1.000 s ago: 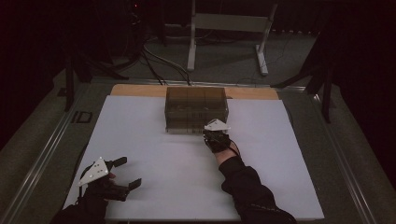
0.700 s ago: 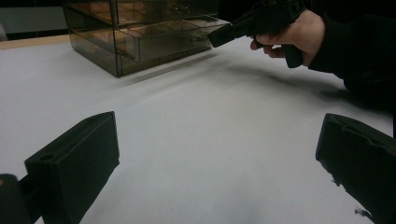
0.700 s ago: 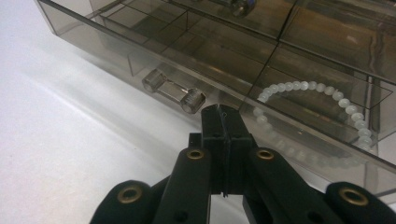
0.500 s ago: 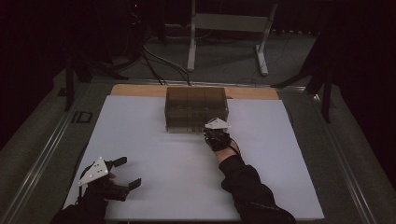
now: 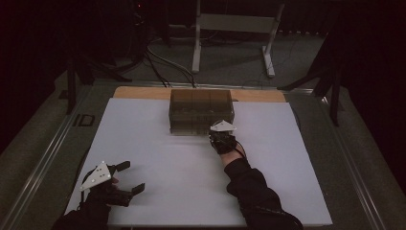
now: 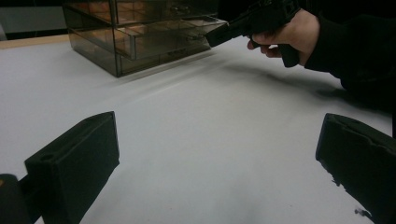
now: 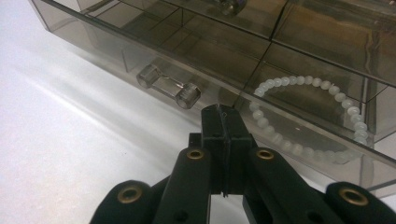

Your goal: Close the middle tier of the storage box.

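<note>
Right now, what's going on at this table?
A person works at a white table with a gripper in each hand. The right gripper, jaws shut with nothing between them, sits at the front of a smoky transparent plastic drawer box, beside a clear drawer handle; a white bead bracelet lies inside. The left gripper rests open near the table's near left corner.

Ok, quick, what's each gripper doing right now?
Left gripper: open, nothing between its jaws.
Right gripper: shut, holding nothing, its tip at the front of the drawer box.
</note>
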Demonstrator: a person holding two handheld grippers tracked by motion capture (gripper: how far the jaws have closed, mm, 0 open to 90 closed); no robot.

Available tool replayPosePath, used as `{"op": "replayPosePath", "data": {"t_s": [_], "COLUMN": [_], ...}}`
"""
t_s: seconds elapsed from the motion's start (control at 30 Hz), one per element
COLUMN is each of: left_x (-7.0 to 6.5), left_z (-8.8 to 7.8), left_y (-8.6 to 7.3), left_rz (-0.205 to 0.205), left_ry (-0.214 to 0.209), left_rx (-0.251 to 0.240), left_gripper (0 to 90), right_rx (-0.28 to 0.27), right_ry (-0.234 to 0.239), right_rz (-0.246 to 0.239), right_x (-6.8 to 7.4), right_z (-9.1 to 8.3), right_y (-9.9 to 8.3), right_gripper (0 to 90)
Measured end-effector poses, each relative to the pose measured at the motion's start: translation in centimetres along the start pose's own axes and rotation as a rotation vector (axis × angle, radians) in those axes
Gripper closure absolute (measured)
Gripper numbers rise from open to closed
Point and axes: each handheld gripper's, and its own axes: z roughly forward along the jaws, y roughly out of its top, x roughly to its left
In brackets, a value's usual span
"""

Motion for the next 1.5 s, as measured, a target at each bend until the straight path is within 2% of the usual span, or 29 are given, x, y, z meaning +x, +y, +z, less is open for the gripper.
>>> {"op": "replayPosePath", "data": {"t_s": [1.5], "left_x": [0.02], "left_z": [-0.08], "left_y": [0.03], "left_rz": [-0.002], "left_ry": [0.001], "left_rx": [-0.003], "left_gripper": [1.0], "right_rx": [0.005], "right_ry": [-0.024], "right_rz": [0.007], "right_x": [-0.39], "right_z": [1.02], "right_y": [0.94], "right_gripper": [90.0]}}
